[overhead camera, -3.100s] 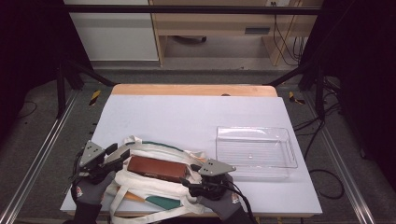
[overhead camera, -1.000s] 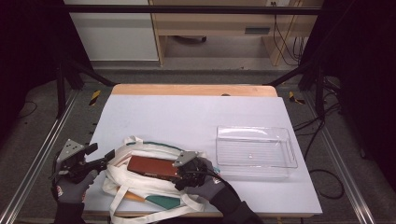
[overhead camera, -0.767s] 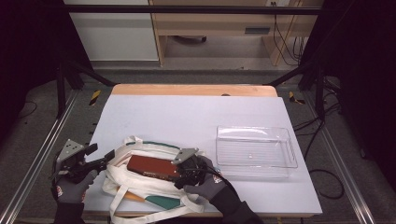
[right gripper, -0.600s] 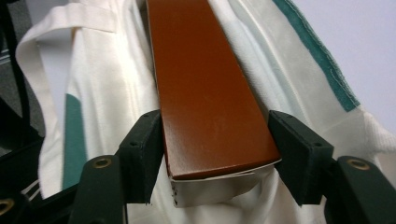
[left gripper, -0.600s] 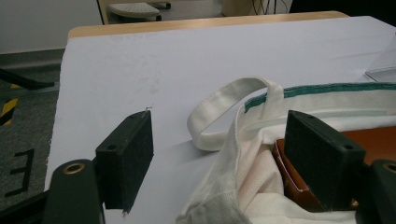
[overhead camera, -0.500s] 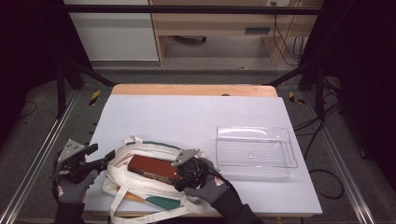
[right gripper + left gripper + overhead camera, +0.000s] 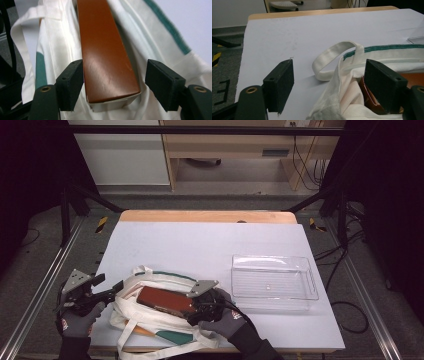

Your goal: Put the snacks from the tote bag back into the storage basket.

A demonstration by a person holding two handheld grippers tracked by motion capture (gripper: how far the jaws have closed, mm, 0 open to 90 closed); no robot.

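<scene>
A white-topped table (image 7: 210, 245) with a wooden far edge carries everything in the scene. At its near left lies a white canvas tote bag (image 7: 150, 320) trimmed in green, its mouth open and its handles looped loosely on the tabletop. To the right of the bag, apart from it, a clear plastic tray (image 7: 274, 282) sits on the table.

Inside the bag's mouth lies a long reddish-brown box (image 7: 165, 300), its end pointing toward the person's right hand.

The right gripper (image 7: 115, 85) is at that end of the box: its jaws have just been opening and stand spread on either side of it, the left jaw right against the box's side, the right jaw clear with a gap.

The left gripper (image 7: 329, 85), held in a gloved hand at the table's near left corner, has its jaws spread wide. The bag's rim cloth and one handle loop (image 7: 332, 57) lie between them, and one jaw sits inside the bag's opening beside the box; no pinch shows.
</scene>
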